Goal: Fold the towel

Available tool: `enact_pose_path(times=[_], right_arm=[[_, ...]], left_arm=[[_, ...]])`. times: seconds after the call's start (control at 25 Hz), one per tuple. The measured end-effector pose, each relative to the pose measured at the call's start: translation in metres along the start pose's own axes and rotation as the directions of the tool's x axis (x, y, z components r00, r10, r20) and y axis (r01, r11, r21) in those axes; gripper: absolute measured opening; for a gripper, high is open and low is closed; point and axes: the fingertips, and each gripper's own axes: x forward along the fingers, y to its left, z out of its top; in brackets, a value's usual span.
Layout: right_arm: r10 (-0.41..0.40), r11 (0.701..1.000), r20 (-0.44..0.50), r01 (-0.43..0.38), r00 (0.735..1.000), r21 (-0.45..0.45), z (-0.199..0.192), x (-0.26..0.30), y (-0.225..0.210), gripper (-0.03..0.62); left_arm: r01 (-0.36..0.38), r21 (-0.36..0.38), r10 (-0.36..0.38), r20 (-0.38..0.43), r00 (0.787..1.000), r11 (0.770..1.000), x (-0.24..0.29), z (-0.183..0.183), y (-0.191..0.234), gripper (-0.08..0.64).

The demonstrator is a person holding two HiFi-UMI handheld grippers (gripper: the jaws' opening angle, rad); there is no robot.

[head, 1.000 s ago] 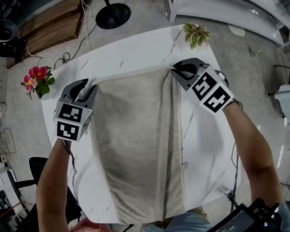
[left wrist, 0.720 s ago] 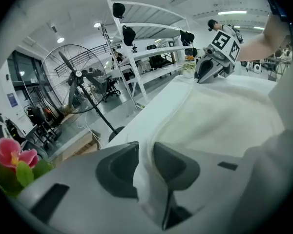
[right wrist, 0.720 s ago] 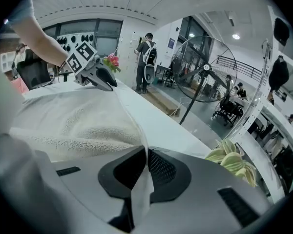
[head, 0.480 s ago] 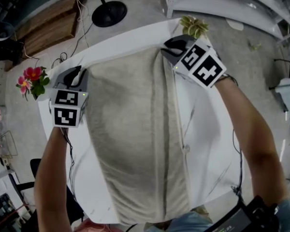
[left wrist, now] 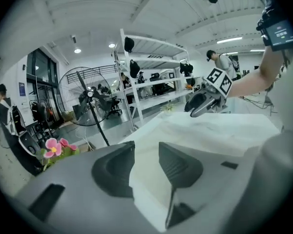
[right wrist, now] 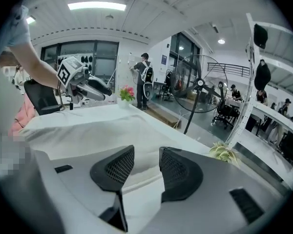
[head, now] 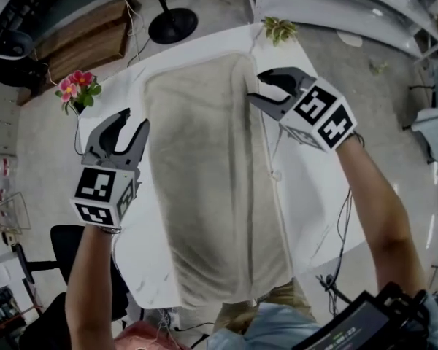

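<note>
Both tools are off the cloth: left tool (head: 130,126) and right tool (head: 261,90) have jaws opening with nothing between them. The towel (head: 204,166) lies flat mid-frame on the desk (head: 314,195). Looks like we're between folds; next up, probably pinching two corners again.

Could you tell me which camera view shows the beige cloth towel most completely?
The head view: the whole beige cloth towel shows there, edge to edge. Both gripper views show only part of its surface, at a shallow angle.
</note>
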Motion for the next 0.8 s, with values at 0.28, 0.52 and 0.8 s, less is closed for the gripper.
enact_pose_path(times=[0.28,0.52,0.8], right_arm=[[-0.004,0.999,-0.016,0.004,1.0,-0.038,-0.029,-0.08,0.09,0.175],[0.016,0.999,-0.037,-0.017,0.999,-0.033,-0.091,-0.143,0.199,0.175],[0.022,0.97,-0.005,-0.022,1.0,-0.244,-0.139,-0.246,0.331,0.175]], left_arm=[[0.034,-0.024,-0.033,0.043,0.999,0.999,-0.099,-0.033,-0.083,0.158],[0.046,-0.03,-0.044,0.07,0.997,0.998,-0.169,-0.101,-0.164,0.158],[-0.015,-0.085,0.023,0.092,0.995,0.996,-0.264,-0.162,-0.256,0.16]])
